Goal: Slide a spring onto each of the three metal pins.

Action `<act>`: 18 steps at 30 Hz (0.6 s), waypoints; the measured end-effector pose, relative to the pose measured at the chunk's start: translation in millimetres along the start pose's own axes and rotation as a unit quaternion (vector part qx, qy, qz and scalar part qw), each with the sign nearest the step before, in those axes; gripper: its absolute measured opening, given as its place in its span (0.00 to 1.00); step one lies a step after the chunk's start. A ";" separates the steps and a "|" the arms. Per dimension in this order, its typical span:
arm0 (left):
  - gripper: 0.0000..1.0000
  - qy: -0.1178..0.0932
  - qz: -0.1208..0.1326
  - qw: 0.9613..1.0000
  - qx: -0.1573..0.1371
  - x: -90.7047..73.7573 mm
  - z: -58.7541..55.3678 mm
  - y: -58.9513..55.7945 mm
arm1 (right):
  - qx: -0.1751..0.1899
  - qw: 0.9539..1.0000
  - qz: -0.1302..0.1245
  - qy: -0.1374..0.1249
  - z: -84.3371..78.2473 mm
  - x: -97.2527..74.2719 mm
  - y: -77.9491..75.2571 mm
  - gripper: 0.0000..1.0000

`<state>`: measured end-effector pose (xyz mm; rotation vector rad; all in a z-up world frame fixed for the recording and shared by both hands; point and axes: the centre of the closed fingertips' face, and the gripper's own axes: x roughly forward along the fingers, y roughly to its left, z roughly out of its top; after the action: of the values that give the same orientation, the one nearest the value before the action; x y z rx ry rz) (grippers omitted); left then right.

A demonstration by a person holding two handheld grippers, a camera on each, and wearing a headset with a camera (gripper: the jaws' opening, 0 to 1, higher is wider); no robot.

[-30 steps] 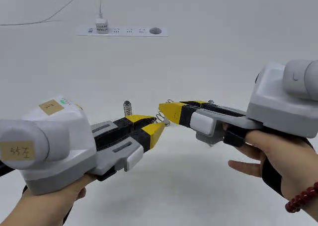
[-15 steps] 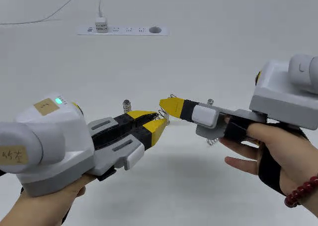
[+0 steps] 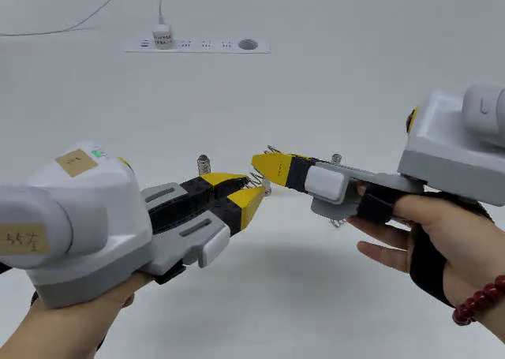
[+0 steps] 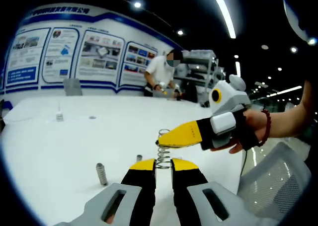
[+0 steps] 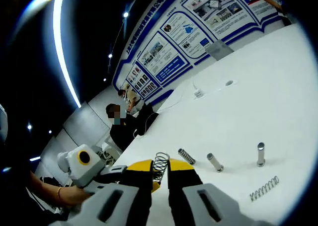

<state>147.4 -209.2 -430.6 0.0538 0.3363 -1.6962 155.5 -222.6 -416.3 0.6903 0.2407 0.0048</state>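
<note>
A small metal spring hangs above the white table between both grippers. My left gripper comes in from the lower left and grips the spring's lower end. My right gripper reaches in from the right, shut on its upper end. One pin wearing a spring stands behind the left jaws. A bare pin stands behind the right gripper. The right gripper view has the sprung pin, two bare pins and a loose spring on the table.
A white power strip with a plugged cable lies at the table's far side. Another loose spring lies under the right gripper. A person stands at a far bench.
The right gripper has lifted a little and drawn back to the right, its body rolling. The left gripper's tips rose slightly. The spring stays held between the two.
</note>
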 end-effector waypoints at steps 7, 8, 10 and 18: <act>0.17 0.028 0.018 0.999 0.030 -3.1 -9.6 5.6 | -0.051 0.999 -0.019 0.003 0.6 1.4 -7.9 0.12; 0.18 0.030 0.019 0.999 0.033 -3.5 -10.9 6.2 | -0.065 0.998 -0.022 0.001 2.2 1.4 -9.2 0.12; 0.20 0.040 0.026 0.998 0.048 -4.8 -14.5 8.1 | -0.095 0.995 -0.028 -0.001 5.3 1.7 -11.0 0.12; 0.28 0.065 0.036 0.993 0.086 -6.6 -26.0 8.0 | -0.181 0.982 -0.058 0.007 13.9 8.7 -21.4 0.12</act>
<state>152.1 -197.2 -455.5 0.3017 0.2804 -1.6509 165.5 -247.2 -421.4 0.3139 0.2853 -0.0563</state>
